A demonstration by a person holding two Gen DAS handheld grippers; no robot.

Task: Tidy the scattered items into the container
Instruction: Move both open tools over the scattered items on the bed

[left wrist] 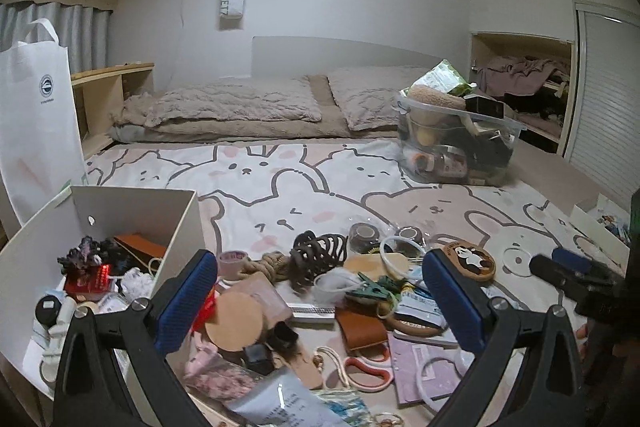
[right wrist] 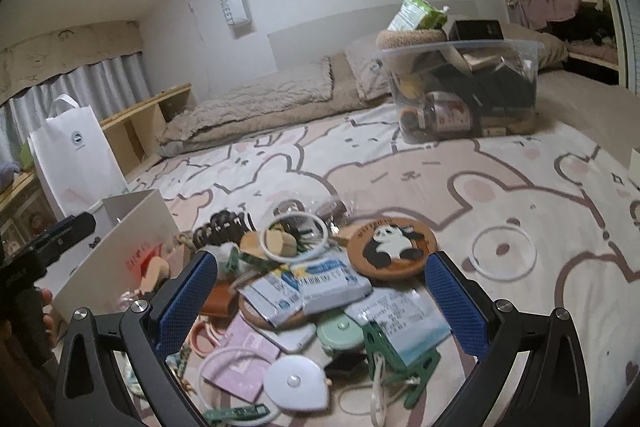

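Note:
A white open box [left wrist: 176,223] sits at the left on the bunny-print bedspread and holds several small items. It also shows in the right wrist view [right wrist: 132,231]. A pile of scattered items lies beside it: a dark hair claw [left wrist: 316,251], a round panda coaster [left wrist: 470,259], a green clip [left wrist: 374,291], a cork disc [left wrist: 236,323], white rings, packets and scissors. My left gripper [left wrist: 320,303] is open and empty above the pile. My right gripper [right wrist: 322,299] is open and empty over the packets [right wrist: 320,279] and panda coaster [right wrist: 390,243].
A clear plastic bin [left wrist: 456,143] full of things stands on the bed at the back right. A white tote bag [left wrist: 36,115] stands at the left by a wooden shelf. Pillows lie at the headboard. A loose white ring [right wrist: 502,251] lies on the spread.

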